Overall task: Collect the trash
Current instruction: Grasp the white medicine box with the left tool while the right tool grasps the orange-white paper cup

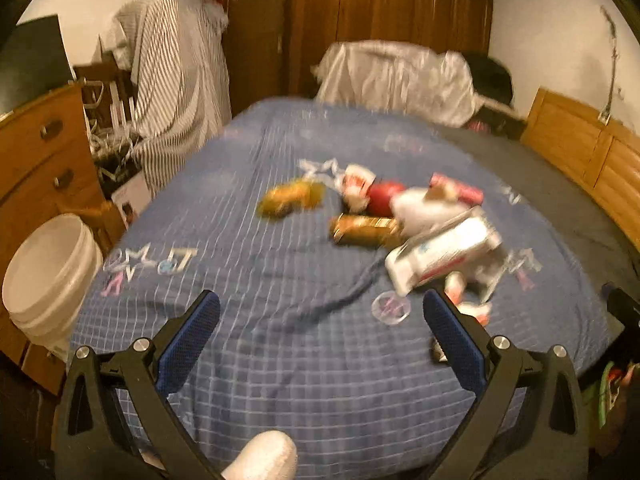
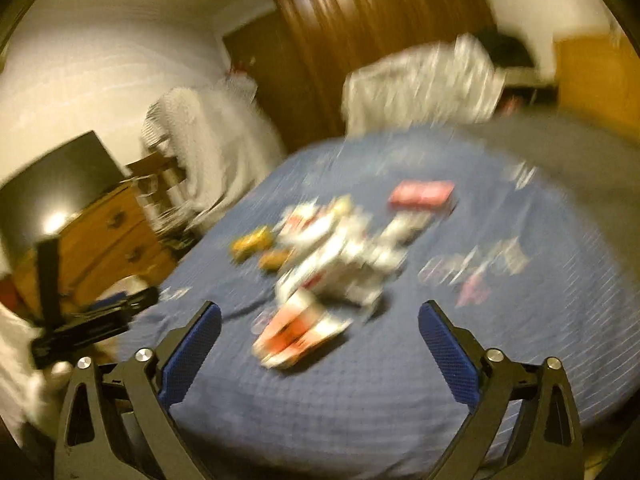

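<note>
Bare quilt (image 1: 280,360) lying open ahead toward 12 o'clock, trash pile (image 1: 400,220) crowding 1 o'clock, white bucket (image 1: 52,272) standing at 9 o'clock, dresser (image 1: 36,152) blocking 10 o'clock.

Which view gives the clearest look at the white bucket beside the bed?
The left wrist view. The white bucket stands at the left edge next to the wooden dresser, its open rim in full sight. In the right wrist view that spot is blurred and blocked by the left claw, so I cannot make out the bucket.
</note>
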Tool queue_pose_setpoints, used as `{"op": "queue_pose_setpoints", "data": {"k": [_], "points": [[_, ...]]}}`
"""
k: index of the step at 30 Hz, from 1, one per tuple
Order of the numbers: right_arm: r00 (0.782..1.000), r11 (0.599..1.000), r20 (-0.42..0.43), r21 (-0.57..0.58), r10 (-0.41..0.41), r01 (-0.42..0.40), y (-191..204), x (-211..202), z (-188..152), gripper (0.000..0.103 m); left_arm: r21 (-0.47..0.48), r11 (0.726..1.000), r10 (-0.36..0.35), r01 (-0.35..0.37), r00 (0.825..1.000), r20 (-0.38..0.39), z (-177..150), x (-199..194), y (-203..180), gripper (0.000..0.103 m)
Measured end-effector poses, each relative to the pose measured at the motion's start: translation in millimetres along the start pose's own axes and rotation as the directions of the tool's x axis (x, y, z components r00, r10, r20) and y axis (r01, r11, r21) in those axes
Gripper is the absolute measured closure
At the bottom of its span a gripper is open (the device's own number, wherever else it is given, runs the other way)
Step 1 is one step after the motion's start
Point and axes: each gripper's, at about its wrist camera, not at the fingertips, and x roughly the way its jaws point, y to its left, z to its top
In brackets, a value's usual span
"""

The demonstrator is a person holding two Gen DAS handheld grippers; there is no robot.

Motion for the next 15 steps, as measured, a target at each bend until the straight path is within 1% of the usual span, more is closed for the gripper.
{"op": "queue_pose_setpoints", "data": {"k": [1,2,4,5,7,8,10,12,14,15], "points": [[0.995,0.996,-0.076,0.065,0.063,-0.058,-6,20,-6,0.012,0.005,1.000,0.007,-0.007,1.000,-0.019,-1,5,3,0.005],[0.985,0.989,-0.132,0.114,0.113,-0.098,-8,36,-12,0.023,0.004,1.000,0.007,-0.007,0.999,-0.044,-3,11,6,0.005],[0.967,0.981,-0.210,0.159,0.146,-0.114,-6,65,-21,0.036,-0.024,1.000,-0.017,0.015,0.996,-0.085,-7,21,13,0.005],[0.963,0.980,-0.226,0.163,0.147,-0.112,-3,74,-25,0.038,-0.027,0.999,-0.020,0.018,0.996,-0.089,-7,23,14,0.005],[0.951,0.974,-0.265,0.198,0.160,-0.109,0,101,-33,0.040,-0.022,0.999,-0.025,0.023,0.995,-0.093,-9,27,14,0.005],[0.949,0.973,-0.275,0.209,0.154,-0.097,-1,109,-36,0.042,-0.015,0.999,-0.033,0.032,0.995,-0.097,-10,30,12,0.005],[0.949,0.971,-0.288,0.233,0.128,-0.060,-3,126,-40,0.042,0.001,0.999,-0.047,0.048,0.994,-0.100,-9,35,6,0.006],[0.952,0.967,-0.288,0.255,0.103,-0.028,-6,137,-43,0.042,0.026,0.997,-0.075,0.079,0.992,-0.104,-5,43,-1,0.009],[0.953,0.961,-0.288,0.277,0.098,-0.014,-8,145,-45,0.042,0.054,0.993,-0.103,0.109,0.989,-0.107,-2,51,-9,0.009],[0.954,0.960,-0.285,0.279,0.095,-0.013,-8,149,-44,0.042,0.083,0.987,-0.129,0.139,0.985,-0.111,1,57,-16,0.009]]}}
